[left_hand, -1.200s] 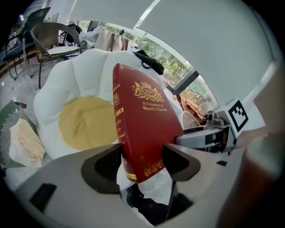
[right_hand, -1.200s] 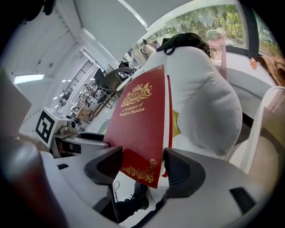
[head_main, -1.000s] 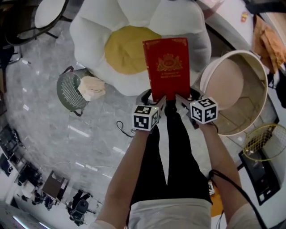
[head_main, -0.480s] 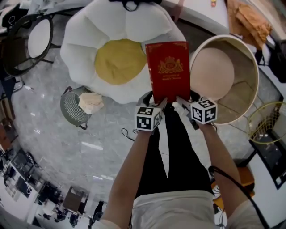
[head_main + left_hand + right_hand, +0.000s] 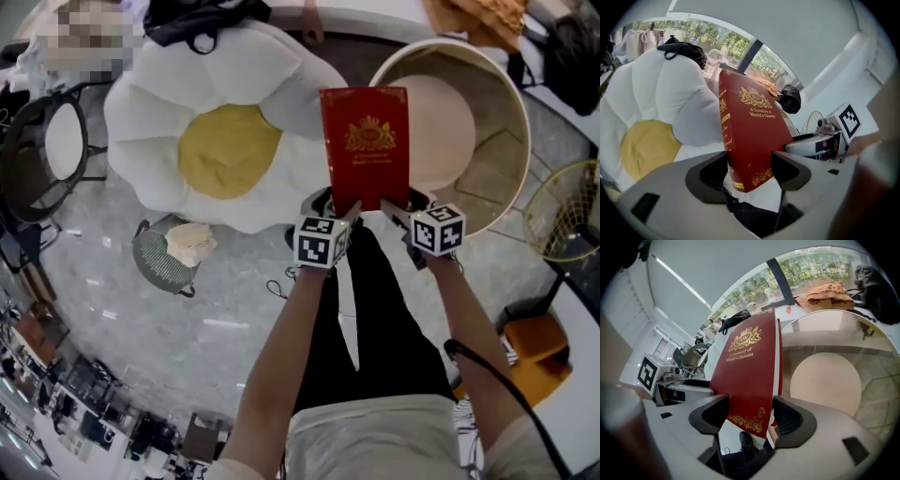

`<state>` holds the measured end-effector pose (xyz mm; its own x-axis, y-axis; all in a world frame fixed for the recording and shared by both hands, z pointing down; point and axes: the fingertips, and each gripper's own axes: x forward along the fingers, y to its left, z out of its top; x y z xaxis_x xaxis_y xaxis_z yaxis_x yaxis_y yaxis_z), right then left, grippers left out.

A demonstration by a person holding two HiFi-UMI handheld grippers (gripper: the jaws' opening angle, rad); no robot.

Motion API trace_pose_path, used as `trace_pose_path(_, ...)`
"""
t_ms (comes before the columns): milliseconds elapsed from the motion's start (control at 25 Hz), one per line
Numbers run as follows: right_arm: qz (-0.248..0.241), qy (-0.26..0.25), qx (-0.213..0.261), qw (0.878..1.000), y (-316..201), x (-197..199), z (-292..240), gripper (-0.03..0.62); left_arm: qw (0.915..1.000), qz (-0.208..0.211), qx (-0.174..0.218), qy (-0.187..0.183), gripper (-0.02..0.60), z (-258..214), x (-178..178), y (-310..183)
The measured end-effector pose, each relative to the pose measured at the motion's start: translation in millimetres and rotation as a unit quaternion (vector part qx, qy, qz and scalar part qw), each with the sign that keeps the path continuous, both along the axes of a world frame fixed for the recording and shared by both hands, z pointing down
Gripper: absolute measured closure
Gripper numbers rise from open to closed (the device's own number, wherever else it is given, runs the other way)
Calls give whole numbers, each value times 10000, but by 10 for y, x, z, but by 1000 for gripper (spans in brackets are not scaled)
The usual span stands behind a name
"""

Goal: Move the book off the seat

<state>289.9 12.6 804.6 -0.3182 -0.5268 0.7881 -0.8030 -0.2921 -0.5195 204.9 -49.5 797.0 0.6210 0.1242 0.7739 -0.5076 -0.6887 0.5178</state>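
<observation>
Closest to the camera, a person's two bare forearms reach forward over black trousers, each hand holding a grey plastic gripper topped with a black-and-white marker cube. The left gripper point(image 5: 341, 210) is clamped on the lower spine-side corner of a book point(image 5: 366, 145); the right gripper point(image 5: 395, 207) is clamped on the lower corner by the page edges. The book is a red hardback, rectangular, with a gilt crest, gilt lettering and gilt scrollwork on its smooth cover. It is held up in the air, cover toward the head camera, and in the head view it overlaps the right edge of the seat and the left rim of a tub.

Beyond it on the left sits the seat – a big, plump flower-shaped cushion point(image 5: 169, 103) with soft white petals and a round yellow centre. On the right stands a large round cream tub point(image 5: 506, 150) with smooth walls and a flat, pale pink bottom. Below the cushion, a small ribbed green basket point(image 5: 155, 258) holding crumpled beige cloth rests on the glossy grey marble floor point(image 5: 141, 337). A yellow wire basket point(image 5: 562, 220) shows at the far right.

Compared with half a second ago, the book has shifted right – less of it lies over the petal and more over the tub's rim – and both grippers keep the same hold
</observation>
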Motion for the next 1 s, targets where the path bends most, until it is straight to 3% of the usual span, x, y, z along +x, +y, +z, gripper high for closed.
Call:
trace_pose_path(520, 1199, -200, -168, 9924, 557, 471, 342, 284, 9937, 1106, -165, -81, 291, 331, 630, 361)
trace_pose_path(720, 1410, -292, -258, 9892, 673, 545, 484, 284, 9929, 1141, -326, -124, 291, 459, 733, 452)
trace_pose_path(1000, 1349, -309, -392, 9896, 757, 544, 662, 284, 9887, 1382, -457, -346, 290, 609, 707, 546)
